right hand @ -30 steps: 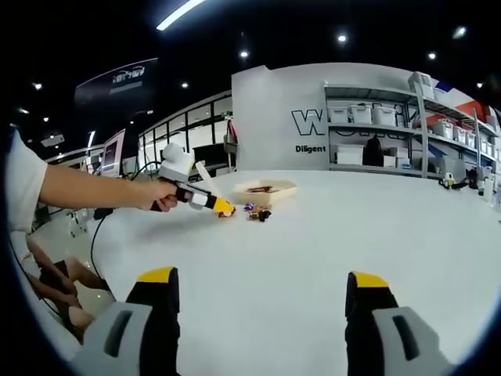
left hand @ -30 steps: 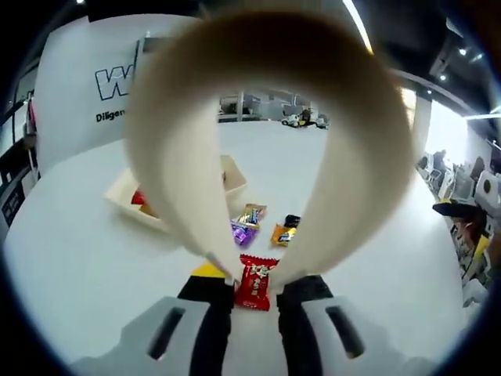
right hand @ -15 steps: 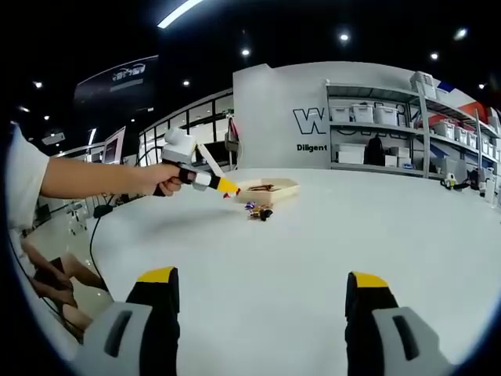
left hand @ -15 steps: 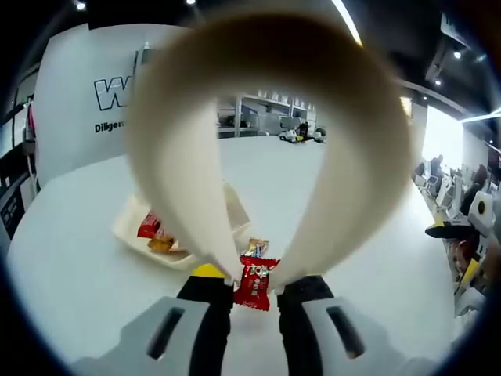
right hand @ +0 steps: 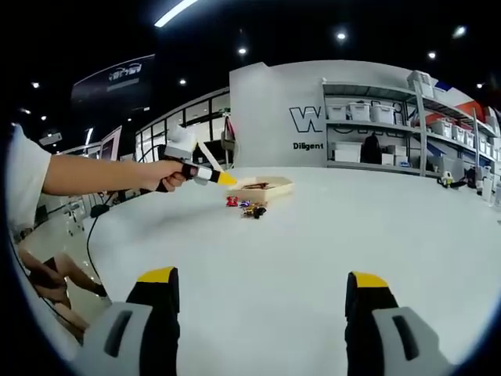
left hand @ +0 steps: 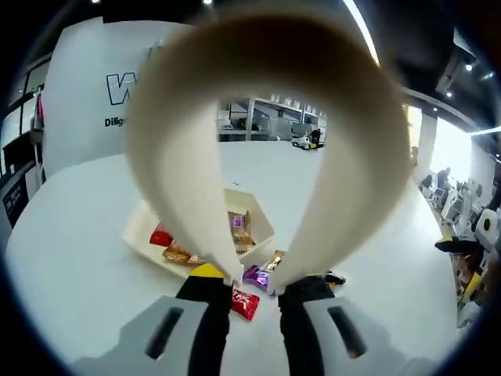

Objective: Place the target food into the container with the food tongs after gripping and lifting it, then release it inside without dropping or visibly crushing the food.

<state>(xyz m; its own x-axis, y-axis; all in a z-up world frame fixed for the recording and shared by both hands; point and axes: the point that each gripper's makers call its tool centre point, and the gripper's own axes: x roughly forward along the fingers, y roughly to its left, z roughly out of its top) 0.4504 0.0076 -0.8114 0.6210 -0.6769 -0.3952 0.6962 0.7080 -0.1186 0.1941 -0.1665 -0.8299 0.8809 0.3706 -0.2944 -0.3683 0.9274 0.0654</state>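
Red-wrapped candy (left hand: 244, 303) lies on the white table (left hand: 70, 258), dropped beneath cream tongs (left hand: 266, 149) squeezed by the left gripper (left hand: 252, 296); the right gripper (right hand: 262, 301) is wide open, empty.

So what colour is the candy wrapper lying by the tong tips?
Red wrapper, clearest in the left gripper view.

Cream tongs (left hand: 252, 283) above red candy (left hand: 244, 303) on white table (left hand: 70, 258), seemingly apart; tray (left hand: 144, 229) beyond.

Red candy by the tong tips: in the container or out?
Out. The red candy lies on the white table, short of the container, just below the tongs tips.
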